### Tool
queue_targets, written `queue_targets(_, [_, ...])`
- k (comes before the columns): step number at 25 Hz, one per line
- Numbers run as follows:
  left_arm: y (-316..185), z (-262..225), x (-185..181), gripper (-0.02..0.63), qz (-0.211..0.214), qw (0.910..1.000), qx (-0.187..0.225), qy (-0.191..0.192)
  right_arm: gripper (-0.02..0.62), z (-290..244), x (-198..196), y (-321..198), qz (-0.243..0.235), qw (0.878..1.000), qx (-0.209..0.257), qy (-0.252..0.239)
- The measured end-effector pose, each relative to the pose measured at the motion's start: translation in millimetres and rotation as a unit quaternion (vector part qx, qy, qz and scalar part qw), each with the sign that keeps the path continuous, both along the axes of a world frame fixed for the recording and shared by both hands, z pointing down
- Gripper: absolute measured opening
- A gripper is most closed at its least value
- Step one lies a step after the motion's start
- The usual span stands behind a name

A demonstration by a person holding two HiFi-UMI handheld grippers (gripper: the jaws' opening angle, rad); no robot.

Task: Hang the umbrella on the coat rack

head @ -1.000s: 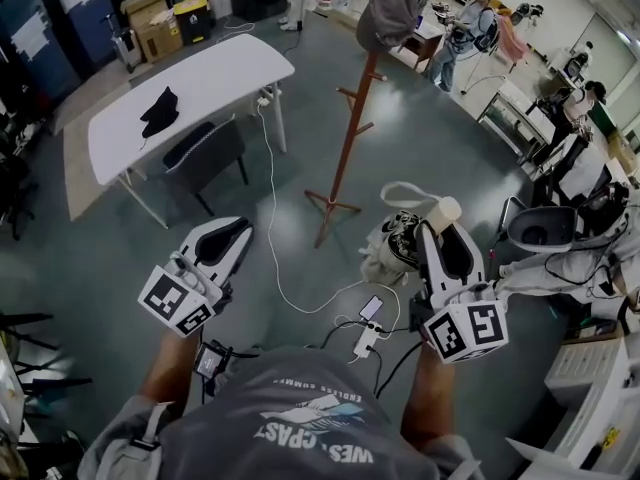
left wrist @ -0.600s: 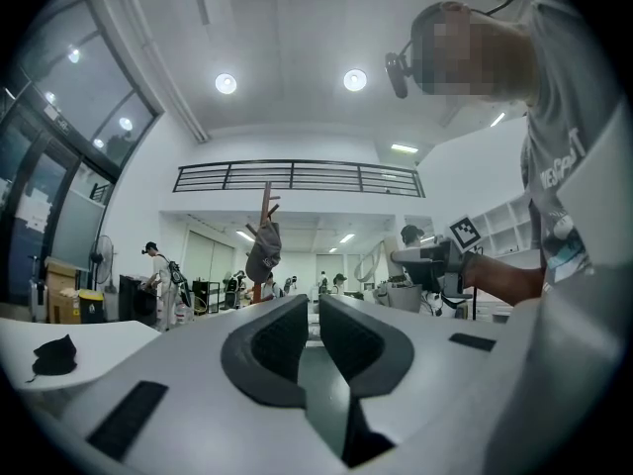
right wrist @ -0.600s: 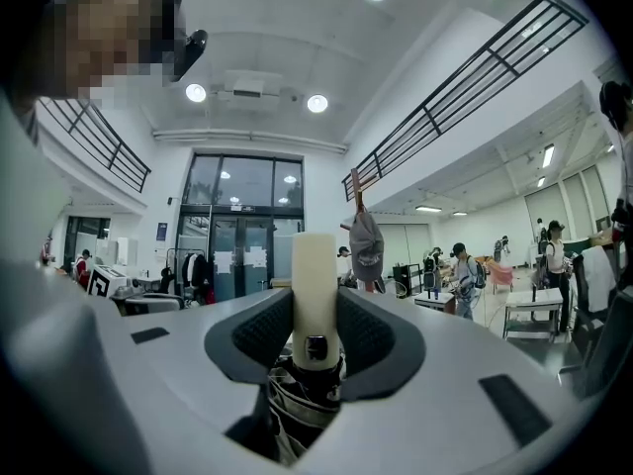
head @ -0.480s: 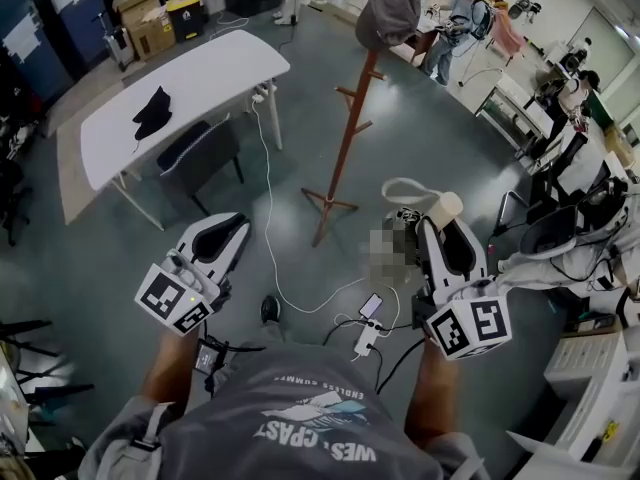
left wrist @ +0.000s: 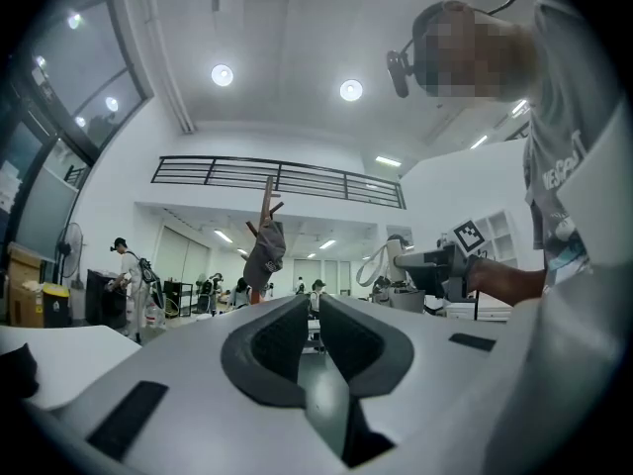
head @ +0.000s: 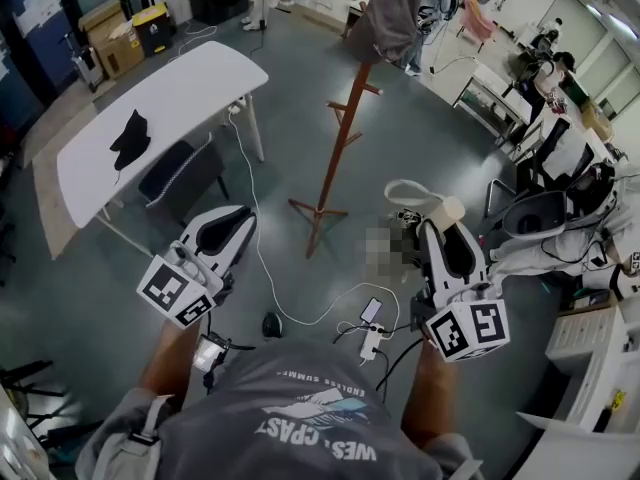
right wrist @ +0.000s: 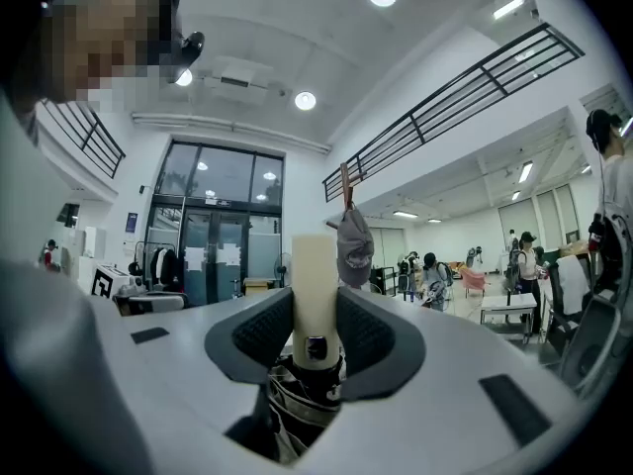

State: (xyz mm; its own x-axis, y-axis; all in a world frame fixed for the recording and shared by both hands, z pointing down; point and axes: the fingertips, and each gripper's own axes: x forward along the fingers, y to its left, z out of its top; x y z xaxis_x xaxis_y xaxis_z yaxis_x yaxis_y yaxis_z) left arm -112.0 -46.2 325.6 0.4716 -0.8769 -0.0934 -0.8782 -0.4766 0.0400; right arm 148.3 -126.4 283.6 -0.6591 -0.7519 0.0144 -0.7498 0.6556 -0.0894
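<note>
A folded umbrella with a cream handle and a pale wrist loop is in my right gripper, which is shut on the handle. Its dark folded canopy bunches below the jaws. The reddish wooden coat rack stands on the floor ahead, between the two grippers, with a grey cap on top. The rack with its cap shows far ahead in the right gripper view, and the cap also in the left gripper view. My left gripper is shut with nothing between its pads.
A white table with a black cloth and a dark chair stand to the left. A white cable, a phone and a power strip lie on the floor. An office chair is at the right; people stand at the back.
The table and rack have slid leftward and nearer in the head view, and a shoe now shows below. Both grippers keep their pose; the right still holds the umbrella.
</note>
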Motion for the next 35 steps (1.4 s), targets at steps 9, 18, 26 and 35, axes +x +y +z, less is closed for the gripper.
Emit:
queue_targets(9, [-37,6,-24,0.048,0.047,0.9989,-0.001,0.003,0.156,6,-22,-17,0.039,0.999,-0.007,0.002])
queue_targets(18, [-59,6,-48,0.048,0.076,0.9969,0.005,0.017,0.156,6,-37,-35,0.076,0.997,-0.008,0.014])
queue_targets(26, [-61,11,-62,0.048,0.083,0.9960,0.009,0.032,0.156,-3,-53,-36,0.084,0.996,0.001,0.025])
queue_targets(35, [-66,23,-70,0.048,0.076,0.9964,-0.001,0.037,0.156,-2,-63,-57,0.077,0.997,0.004,0.030])
